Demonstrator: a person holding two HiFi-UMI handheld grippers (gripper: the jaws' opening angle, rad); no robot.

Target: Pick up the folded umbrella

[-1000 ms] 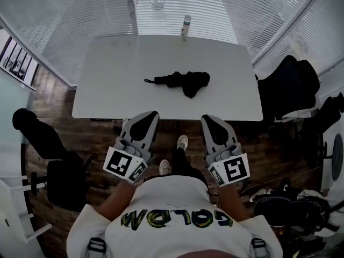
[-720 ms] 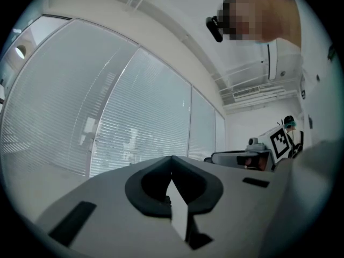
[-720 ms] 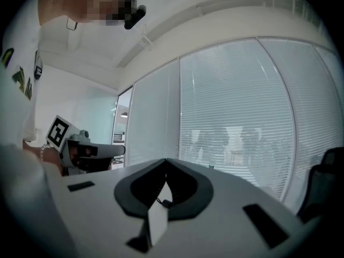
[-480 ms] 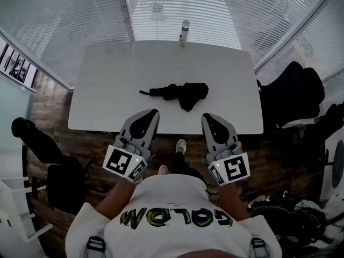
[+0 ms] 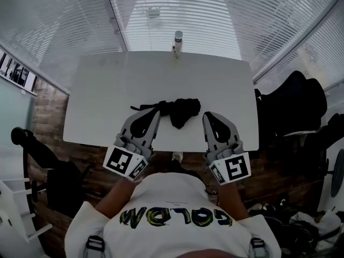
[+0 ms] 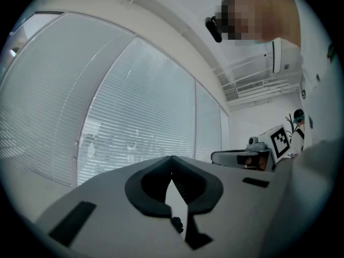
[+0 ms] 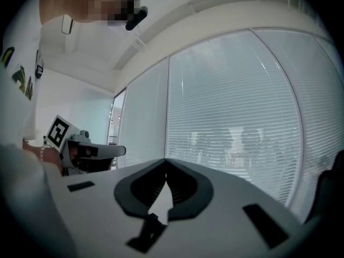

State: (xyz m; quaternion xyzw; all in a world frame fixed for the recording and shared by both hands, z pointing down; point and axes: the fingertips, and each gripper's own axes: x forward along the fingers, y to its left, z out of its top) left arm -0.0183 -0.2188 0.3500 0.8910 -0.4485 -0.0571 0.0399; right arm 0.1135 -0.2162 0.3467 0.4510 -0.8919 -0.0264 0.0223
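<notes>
Two hand-held grippers reach in over the near edge of the white desk [image 5: 215, 85], side by side. The left hand-held gripper [image 5: 155, 112] has its jaws pressed together at the tips, and its own view shows nothing caught between them. The right hand-held gripper [image 5: 207, 115] is likewise fully closed and empty, its tips meeting in a point. Both lie roughly level above the desk's near strip, each with its marker cube toward the person, whose white shirt [image 5: 172, 198] fills the space below the desk's near edge. The folded umbrella [image 5: 180, 109], black and loosely bunched, lies on the desk's near half, close to the middle of its width, with its slim end pointing toward the desk's left side. From the head view the left hand-held gripper's tip sits right by that slim end, though whether they touch cannot be told. At the middle of the desk's far edge stands a small bottle [image 5: 177, 40]. Past the desk's right end is a black chair [image 5: 293, 104], and beyond the desk's far edge hang white blinds [image 5: 177, 9].
</notes>
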